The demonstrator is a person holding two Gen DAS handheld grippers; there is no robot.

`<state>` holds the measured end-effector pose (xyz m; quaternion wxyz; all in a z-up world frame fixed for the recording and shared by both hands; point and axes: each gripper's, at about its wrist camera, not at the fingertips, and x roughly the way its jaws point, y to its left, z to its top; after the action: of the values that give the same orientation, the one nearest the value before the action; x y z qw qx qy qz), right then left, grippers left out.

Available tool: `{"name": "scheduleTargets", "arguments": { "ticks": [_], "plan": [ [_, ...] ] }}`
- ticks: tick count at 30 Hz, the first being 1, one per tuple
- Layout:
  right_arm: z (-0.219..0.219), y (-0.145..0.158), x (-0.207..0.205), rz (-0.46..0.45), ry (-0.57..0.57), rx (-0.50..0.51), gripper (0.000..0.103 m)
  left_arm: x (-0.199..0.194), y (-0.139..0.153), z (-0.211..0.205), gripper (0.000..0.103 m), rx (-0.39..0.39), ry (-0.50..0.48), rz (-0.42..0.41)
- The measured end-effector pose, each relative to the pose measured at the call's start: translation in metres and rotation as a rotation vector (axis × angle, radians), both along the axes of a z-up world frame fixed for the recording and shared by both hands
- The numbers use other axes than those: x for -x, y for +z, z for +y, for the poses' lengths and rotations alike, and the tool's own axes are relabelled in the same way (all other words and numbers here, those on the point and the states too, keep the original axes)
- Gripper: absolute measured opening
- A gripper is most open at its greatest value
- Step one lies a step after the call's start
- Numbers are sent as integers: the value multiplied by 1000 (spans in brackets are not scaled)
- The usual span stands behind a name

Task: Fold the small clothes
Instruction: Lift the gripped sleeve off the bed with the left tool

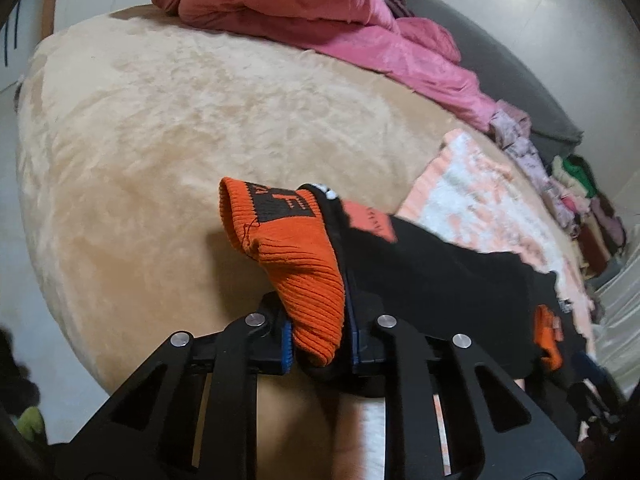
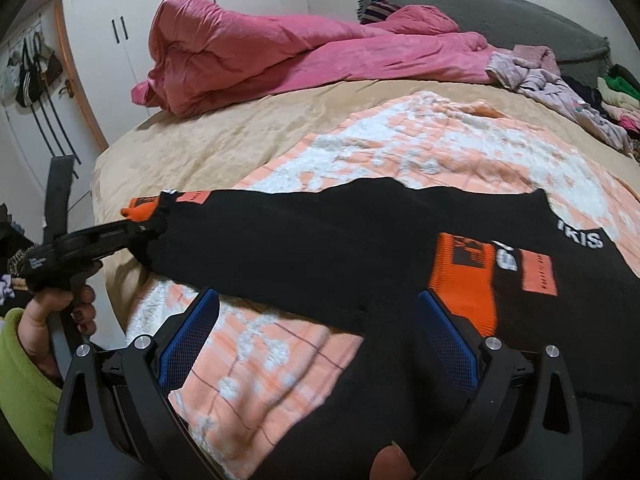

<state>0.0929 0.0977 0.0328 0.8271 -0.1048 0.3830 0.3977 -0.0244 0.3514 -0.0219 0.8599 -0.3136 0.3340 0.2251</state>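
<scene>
A black garment [image 2: 320,240] with orange ribbed cuffs lies stretched across a peach and white checked blanket [image 2: 400,148] on the bed. In the left wrist view my left gripper [image 1: 318,332] is shut on one orange cuff [image 1: 288,240], which bulges out above the blue pads and lifts that sleeve end off the bed. The right wrist view shows this gripper [image 2: 132,232] at the far left, held by a hand [image 2: 60,312] in a green sleeve. My right gripper [image 2: 316,328] is open, its blue pads wide apart over the black cloth near the second orange cuff [image 2: 464,276], not pressing on it.
A beige plush cover [image 1: 180,120] spreads over the bed to the left. A crumpled pink duvet [image 2: 280,52] lies at the back, with a grey headboard [image 2: 480,8] behind it. Several loose clothes [image 2: 616,96] are heaped at the right edge. White wardrobe doors [image 2: 120,20] stand beyond.
</scene>
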Motion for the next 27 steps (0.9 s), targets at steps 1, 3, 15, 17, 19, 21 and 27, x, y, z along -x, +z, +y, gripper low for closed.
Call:
{"name": "scheduleTargets", "arguments": {
  "ticks": [1,3,15,17,19,21,27],
  "plan": [
    [-6,2,-1,-1,-12,-6,98,0,5,-3,12,-8,-4,-11],
    [-16,3,-4,3,-35,-16,98,1,19,-10,12,-22,-17,-42],
    [-85,15,-8,1,-147,-98,98,-13,78,-68,11,-49,-162,-169],
    [-96,18,-10,-1,-169,-111,98,-17,84,-78,11,-40,-193,-189],
    [-110,23,-11,-5,-196,-130,98,-25,93,-91,11,-37,-230,-206],
    [-124,27,-11,-12,-218,-146,98,-32,99,-103,11,-43,-259,-211],
    [-164,35,-16,-35,-288,-175,98,-57,117,-144,11,-56,-354,-232]
  ]
}}
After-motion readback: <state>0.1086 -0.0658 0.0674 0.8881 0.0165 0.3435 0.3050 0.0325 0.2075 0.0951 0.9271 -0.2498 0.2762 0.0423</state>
